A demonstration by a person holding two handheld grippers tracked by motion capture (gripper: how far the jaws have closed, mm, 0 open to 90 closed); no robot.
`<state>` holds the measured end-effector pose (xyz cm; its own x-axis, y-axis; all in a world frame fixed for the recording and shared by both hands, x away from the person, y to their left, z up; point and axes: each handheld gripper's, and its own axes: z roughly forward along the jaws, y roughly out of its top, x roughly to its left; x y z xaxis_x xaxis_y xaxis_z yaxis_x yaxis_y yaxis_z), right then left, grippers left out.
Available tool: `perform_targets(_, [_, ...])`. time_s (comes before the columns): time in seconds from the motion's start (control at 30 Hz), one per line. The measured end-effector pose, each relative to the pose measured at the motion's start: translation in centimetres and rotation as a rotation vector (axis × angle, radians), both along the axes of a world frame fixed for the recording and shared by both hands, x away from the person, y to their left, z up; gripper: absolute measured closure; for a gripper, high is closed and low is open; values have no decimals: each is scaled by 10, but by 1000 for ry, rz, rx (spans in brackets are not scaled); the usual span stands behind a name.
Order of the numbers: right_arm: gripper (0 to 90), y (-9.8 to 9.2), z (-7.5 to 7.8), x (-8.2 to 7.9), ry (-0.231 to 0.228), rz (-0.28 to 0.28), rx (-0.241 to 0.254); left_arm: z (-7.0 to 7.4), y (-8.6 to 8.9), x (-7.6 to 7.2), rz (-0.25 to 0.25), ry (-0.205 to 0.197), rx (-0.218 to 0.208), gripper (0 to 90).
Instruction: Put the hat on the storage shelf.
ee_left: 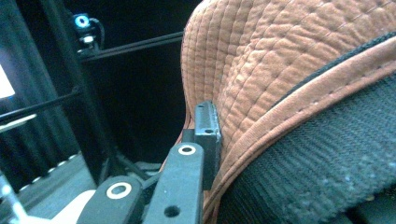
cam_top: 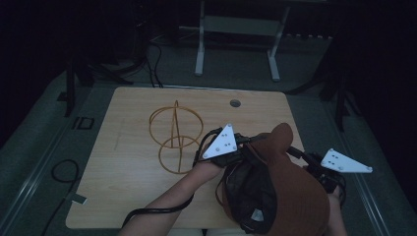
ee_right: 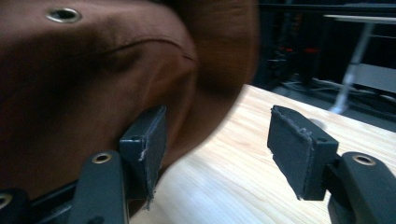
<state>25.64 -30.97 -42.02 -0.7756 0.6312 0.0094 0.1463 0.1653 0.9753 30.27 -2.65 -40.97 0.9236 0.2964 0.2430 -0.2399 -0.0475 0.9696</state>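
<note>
brown cap | left tool clamped on its brim | right tool jaws apart | gold wire stand on table

High view looks down over the table; both gripper views sit close against the hat, shared by all.

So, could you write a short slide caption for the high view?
Left gripper clamps a brown hat near the gold wire stand on a wooden table.
</note>
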Motion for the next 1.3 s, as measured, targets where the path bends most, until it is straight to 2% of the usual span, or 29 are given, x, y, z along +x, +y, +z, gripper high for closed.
perform_targets(0.1, [366,9,0,0,-9,38,3,1,-2,-2,-38,0,-12,866])
perform_targets(0.2, [341,15,1,1,-19,50,10,3,-4,-4,-63,1,-15,865])
perform_targets(0.33, [330,23,0,3,-28,84,16,5,-9,-7,-92,-14,2,863])
perform_targets(0.43, [381,28,1,3,-28,109,8,5,-12,-8,-103,-19,13,863])
perform_targets(0.47, [415,31,1,3,-30,115,2,4,-13,-7,-87,-23,19,863])
perform_targets(0.5, [601,35,1,2,-27,134,0,4,-12,-6,-83,-22,19,861])
perform_targets(0.53, [684,36,1,2,-30,141,0,4,-12,-5,-77,-22,23,861])
perform_targets(0.63, [838,40,0,0,-32,124,-18,3,-11,-3,-73,-14,30,858])
perform_targets(0.7, [872,40,0,1,-18,121,-21,2,-10,-2,-77,-19,32,851])
perform_targets(0.83, [881,40,-1,0,-12,128,-7,4,-10,-3,-73,-20,46,796])
perform_targets(0.87, [882,39,-1,1,-9,138,-3,5,-9,-3,-66,-5,46,796])
perform_targets(0.97, [884,38,-2,1,-3,149,12,8,-7,-3,-51,12,56,699])
perform_targets(1.07, [884,35,1,0,-8,141,15,14,-3,-4,-4,3,87,563])
perform_targets(1.2, [884,24,7,0,-18,113,63,19,1,-5,64,-11,173,472])
perform_targets(1.3, [885,15,15,-2,-43,82,73,19,4,-6,123,-23,223,432])
